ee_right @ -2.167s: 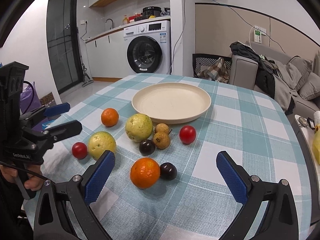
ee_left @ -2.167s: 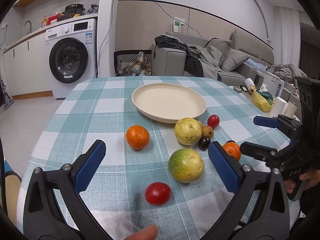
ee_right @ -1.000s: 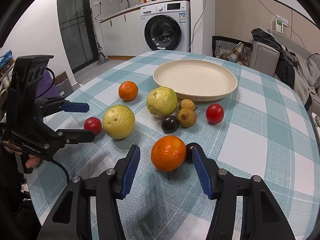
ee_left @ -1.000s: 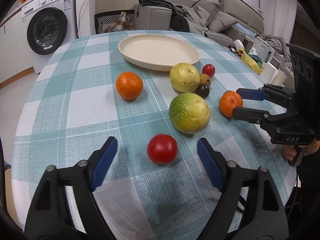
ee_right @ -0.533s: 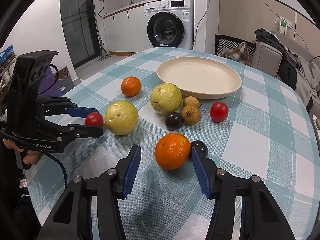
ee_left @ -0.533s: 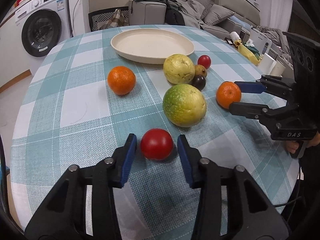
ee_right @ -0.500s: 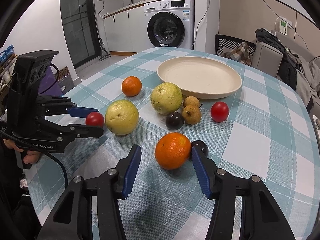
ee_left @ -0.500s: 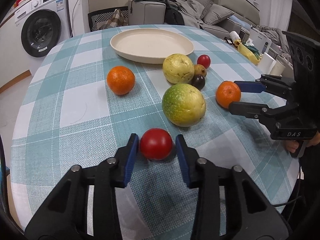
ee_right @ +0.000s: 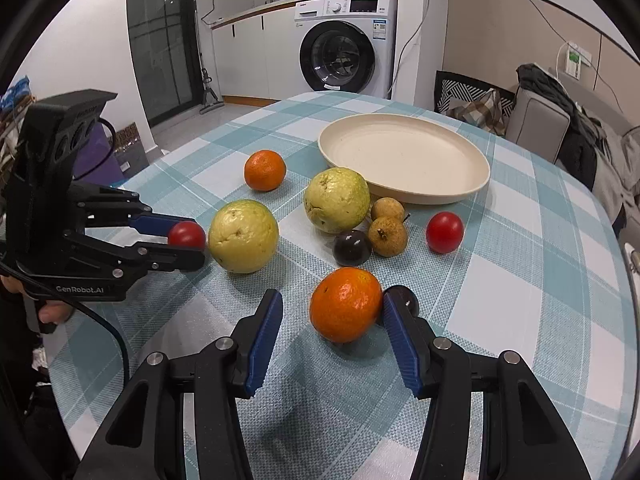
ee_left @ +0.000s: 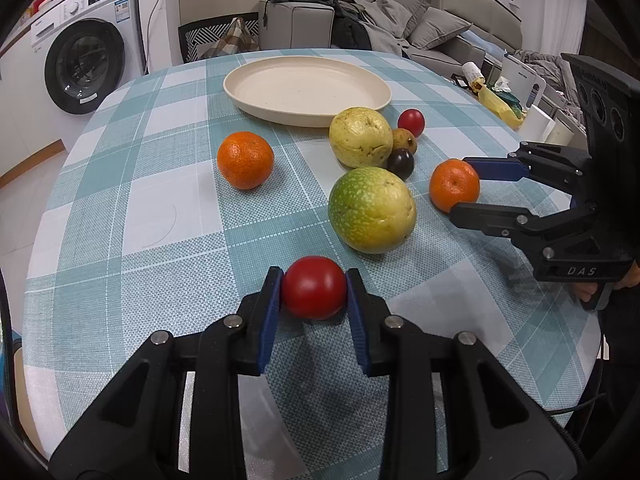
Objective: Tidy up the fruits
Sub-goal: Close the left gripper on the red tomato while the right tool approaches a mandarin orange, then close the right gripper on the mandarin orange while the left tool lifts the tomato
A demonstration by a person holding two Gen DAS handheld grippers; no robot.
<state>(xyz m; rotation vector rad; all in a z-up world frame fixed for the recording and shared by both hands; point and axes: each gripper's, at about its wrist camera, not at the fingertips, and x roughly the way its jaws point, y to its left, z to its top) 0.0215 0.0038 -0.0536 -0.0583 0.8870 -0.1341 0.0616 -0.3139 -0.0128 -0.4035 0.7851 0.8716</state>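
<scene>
Left gripper (ee_left: 314,294) now pinches the tomato (ee_left: 313,287) between both blue pads, jaws closing; a second ago they stood wide with the tomato loose between them. Tomato sits on the checked tablecloth (ee_left: 132,216) at the near edge, just beside the green guava (ee_left: 371,209). Hand has not shifted.

Right gripper (ee_right: 332,334) straddles the near orange (ee_right: 346,304): right pad touches it, left pad stands clear, so released, not grasping. Gap is slightly narrower than a second ago. A dark plum (ee_right: 405,300) sits right behind that pad, touching the orange.

Rest unchanged: far orange (ee_right: 265,170), yellow guava (ee_right: 337,199), two brown fruits (ee_right: 387,236), another dark plum (ee_right: 352,247) and second tomato (ee_right: 444,232) all on the cloth. Plate (ee_right: 404,158) has no fruit on it, beyond the cluster.
</scene>
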